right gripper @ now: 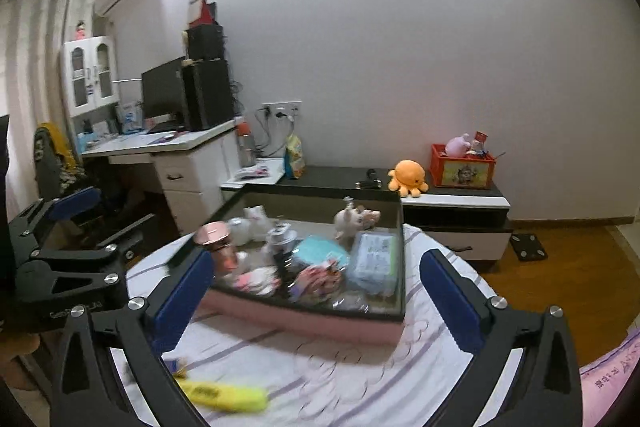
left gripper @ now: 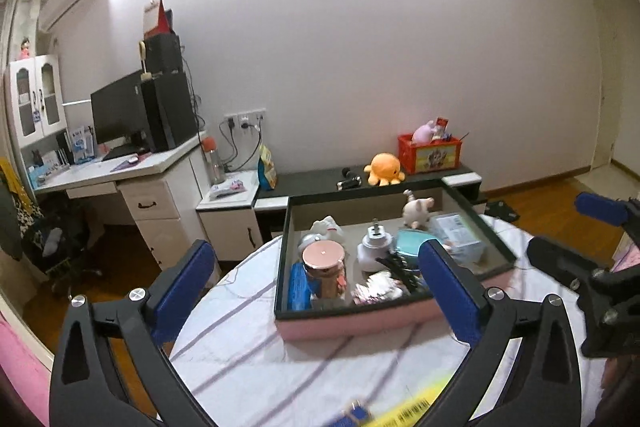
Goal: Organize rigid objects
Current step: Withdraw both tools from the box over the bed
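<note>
A: The shallow pink tray with the dark rim point(right gripper: 304, 323) sits in the middle of the round table under its white, purple-striped cloth point(right gripper: 360, 379), and it is already crowded. A copper-lidded round jar point(left gripper: 323, 254) stands at the tray's near-left corner, a small pale pig figurine point(left gripper: 416, 211) stands by its far wall, and a clear plastic box with a printed label point(right gripper: 374, 259) lies along its right side.

B: And outside the tray?

A: A yellow packet with dark print point(right gripper: 224, 393) lies on the cloth in front of the tray, near the table's edge. That looks like the piece not yet put away.

B: The tools?

A: Both are empty. The left tool point(left gripper: 316, 283) has its blue pads spread wide with nothing between them, and the right tool point(right gripper: 316, 287) is the same, both aimed at the tray from the near side.

B: So what could go wrong?

A: The jar is tall and sits right at the tray's rim; a wide-spread tool reaching past it could tip it out, I think. The packet lies close to the table's edge, so a clumsy nudge might push it off. The two tools are also near each other and could clash over the tray.
</note>
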Action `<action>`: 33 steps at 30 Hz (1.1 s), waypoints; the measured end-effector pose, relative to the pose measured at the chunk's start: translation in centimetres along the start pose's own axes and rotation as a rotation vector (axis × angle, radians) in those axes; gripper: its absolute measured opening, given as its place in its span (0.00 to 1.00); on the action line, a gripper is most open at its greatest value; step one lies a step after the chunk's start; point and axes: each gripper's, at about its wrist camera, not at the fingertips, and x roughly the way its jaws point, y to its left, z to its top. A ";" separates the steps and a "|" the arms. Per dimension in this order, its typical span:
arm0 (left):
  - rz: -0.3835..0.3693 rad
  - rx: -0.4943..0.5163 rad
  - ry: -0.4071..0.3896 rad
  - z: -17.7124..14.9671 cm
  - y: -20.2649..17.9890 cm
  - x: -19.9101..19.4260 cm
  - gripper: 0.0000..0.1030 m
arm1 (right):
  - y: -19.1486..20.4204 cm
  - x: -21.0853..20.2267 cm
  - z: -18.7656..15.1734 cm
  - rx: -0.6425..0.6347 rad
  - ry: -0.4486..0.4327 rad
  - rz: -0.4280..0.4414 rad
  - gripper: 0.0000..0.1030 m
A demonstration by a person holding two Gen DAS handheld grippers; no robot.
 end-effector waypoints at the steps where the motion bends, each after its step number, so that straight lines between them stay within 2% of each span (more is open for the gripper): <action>1: -0.003 -0.005 -0.009 -0.1 0.0 -1.0 1.00 | 0.4 -0.7 -0.1 -0.004 -0.008 -0.001 1.00; 5: -0.035 -0.027 -0.052 -1.0 -0.1 -5.6 1.00 | 2.2 -4.9 -0.9 -0.027 -0.051 0.004 1.00; 12: -0.009 -0.034 -0.148 -1.8 -0.1 -12.1 1.00 | 4.6 -10.7 -2.2 -0.071 -0.126 -0.039 1.00; 16: -0.015 -0.041 -0.184 -2.2 -0.1 -14.5 1.00 | 5.5 -13.0 -2.8 -0.088 -0.151 -0.070 1.00; 26: -0.014 -0.046 -0.192 -2.5 -0.1 -16.6 1.00 | 6.7 -15.5 -3.3 -0.104 -0.174 -0.080 1.00; 33: -0.023 -0.050 -0.155 -3.2 0.2 -15.8 1.00 | 6.9 -15.0 -3.7 -0.110 -0.152 -0.080 1.00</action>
